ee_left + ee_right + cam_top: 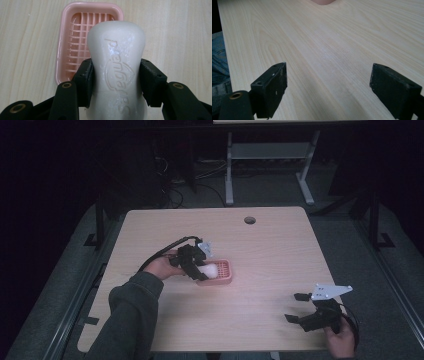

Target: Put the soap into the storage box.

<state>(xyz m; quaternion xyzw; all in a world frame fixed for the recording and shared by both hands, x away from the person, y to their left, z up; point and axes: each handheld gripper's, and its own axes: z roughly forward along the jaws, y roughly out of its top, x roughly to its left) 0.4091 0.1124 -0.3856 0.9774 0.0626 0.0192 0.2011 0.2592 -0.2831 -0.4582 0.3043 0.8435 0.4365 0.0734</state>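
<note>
left gripper (115, 82) clamped on one white soap bar (117, 57) over one pink soap dish (65, 40) mid-table, right gripper (328, 92) spread wide, holding nothing, near right front corner

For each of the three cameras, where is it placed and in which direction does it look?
High view: above the person's side, facing forward and down on the table; forearms, both grippers.
Left gripper view: rides the left gripper, over the soap and pink dish.
Right gripper view: rides the right gripper, along bare tabletop.
Shared: the dish.
</note>
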